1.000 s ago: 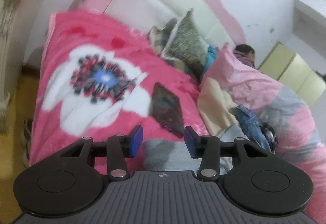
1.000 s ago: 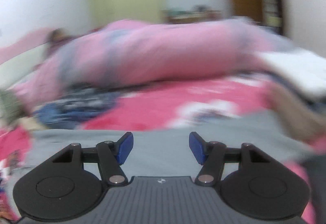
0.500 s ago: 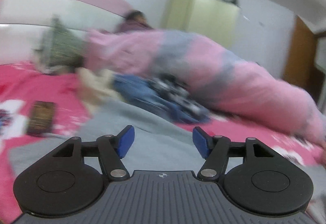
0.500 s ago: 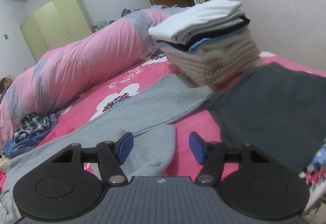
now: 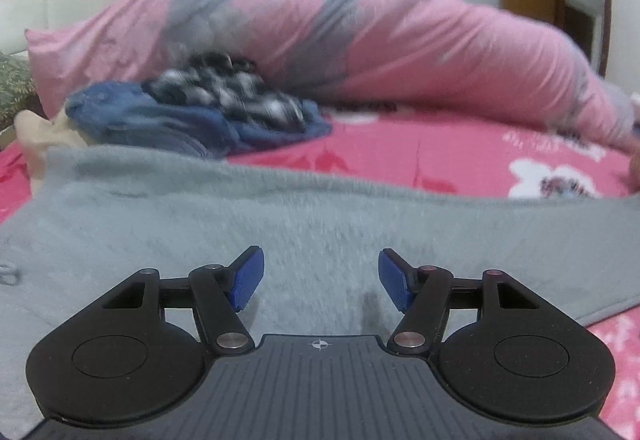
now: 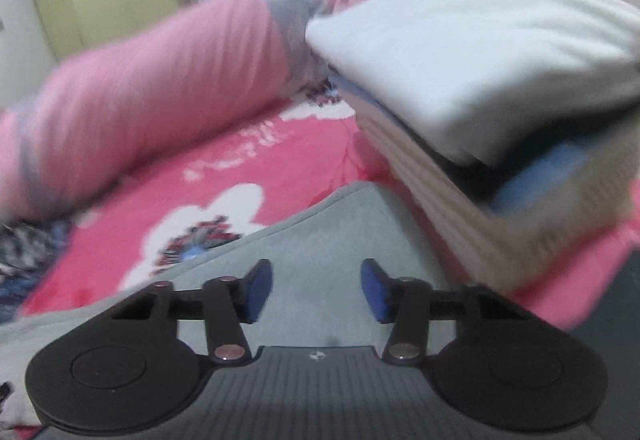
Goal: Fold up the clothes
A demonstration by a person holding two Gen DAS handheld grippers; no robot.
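Grey garment (image 5: 248,224) lies flat on the bed (image 5: 460,160). My left gripper (image 5: 320,278) is spread above it; my right gripper (image 6: 316,290), just been narrowing, pinches nothing yet. I should drop onto opposite edges, pinch one layer, fold evenly.

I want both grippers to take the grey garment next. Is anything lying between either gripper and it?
Nothing visible. The left gripper and right gripper both hang open directly over bare grey garment; the folded stack stands off to its side.
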